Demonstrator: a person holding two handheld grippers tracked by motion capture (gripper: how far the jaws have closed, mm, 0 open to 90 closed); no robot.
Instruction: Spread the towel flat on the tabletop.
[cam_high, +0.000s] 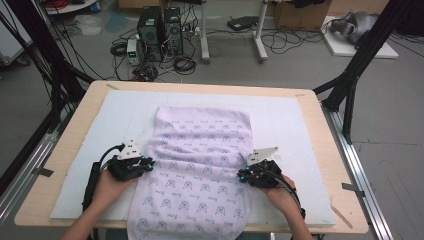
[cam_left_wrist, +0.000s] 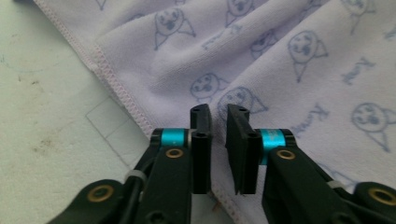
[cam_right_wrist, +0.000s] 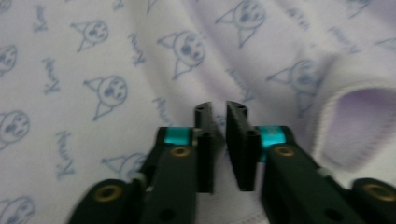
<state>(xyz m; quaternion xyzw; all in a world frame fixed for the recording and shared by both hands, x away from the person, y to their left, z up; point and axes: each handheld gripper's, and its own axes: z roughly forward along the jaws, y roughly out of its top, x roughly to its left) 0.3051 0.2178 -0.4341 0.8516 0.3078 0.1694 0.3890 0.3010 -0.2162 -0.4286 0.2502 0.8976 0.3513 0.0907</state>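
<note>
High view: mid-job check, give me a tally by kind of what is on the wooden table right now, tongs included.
Lilac towel printed with small blue faces: 1
White felt mat under it: 1
Black hand-held tongs: 2, left and right, one at each side edge of the towel
Total: 4

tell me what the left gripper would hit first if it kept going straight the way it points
Most likely the lilac towel: the left gripper points across its stitched edge, jaws slightly apart, with printed cloth directly ahead. Depth is hard to judge.
</note>
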